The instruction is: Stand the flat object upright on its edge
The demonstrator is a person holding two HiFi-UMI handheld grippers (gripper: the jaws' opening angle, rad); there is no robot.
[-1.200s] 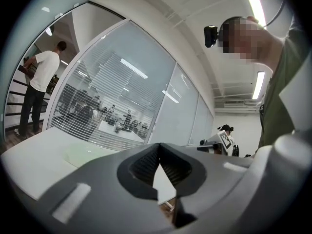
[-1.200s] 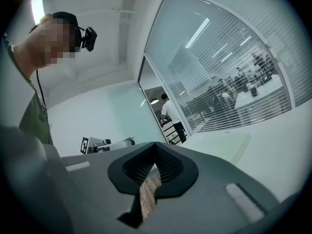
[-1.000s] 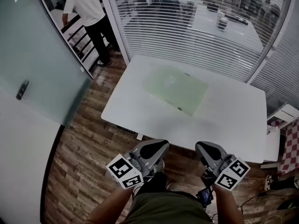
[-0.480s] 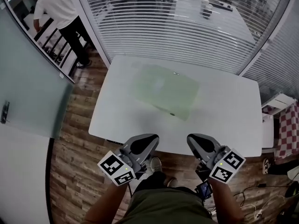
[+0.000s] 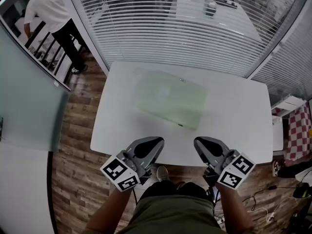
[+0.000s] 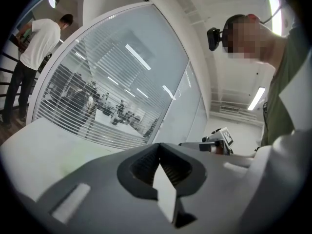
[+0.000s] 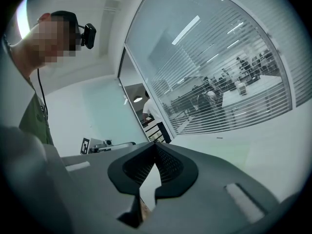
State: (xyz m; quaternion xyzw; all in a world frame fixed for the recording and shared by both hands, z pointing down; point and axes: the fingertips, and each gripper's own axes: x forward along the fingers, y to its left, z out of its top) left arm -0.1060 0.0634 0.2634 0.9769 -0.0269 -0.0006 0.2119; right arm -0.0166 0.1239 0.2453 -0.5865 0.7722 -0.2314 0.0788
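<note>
Head view with both gripper views. Compared with one second before, the white table (image 5: pixel 234 126) lay nearer to the person, and both grippers had advanced: their tips, previously over the wooden floor (image 5: pixel 78 130) short of the table, now reached the table's near edge. The left gripper (image 5: pixel 154 142) stood at the left part of that edge and the right gripper (image 5: pixel 200 142) at its middle, side by side but well apart. In each gripper view the jaws were pressed together tip to tip, with nothing between them, as in the earlier frames. The flat object (image 5: pixel 170 99), a pale green, translucent rectangular sheet, had not changed its pose. It lay flat on the table top, left of the table's centre and towards the far side, turned slightly askew to the table's edges. It was well beyond both grippers and untouched. A small dark mark showed at the middle of its far edge and another at the middle of its near edge; what they were could not be told. In the right gripper view the sheet appeared only as a faint green patch on the table surface ahead of the jaws. Beyond the table's far side ran a glass wall with slatted blinds (image 5: pixel 170 28). A standing person in a white shirt (image 5: pixel 46 9) remained past the table's far left corner, now closer to the picture's corner.
</note>
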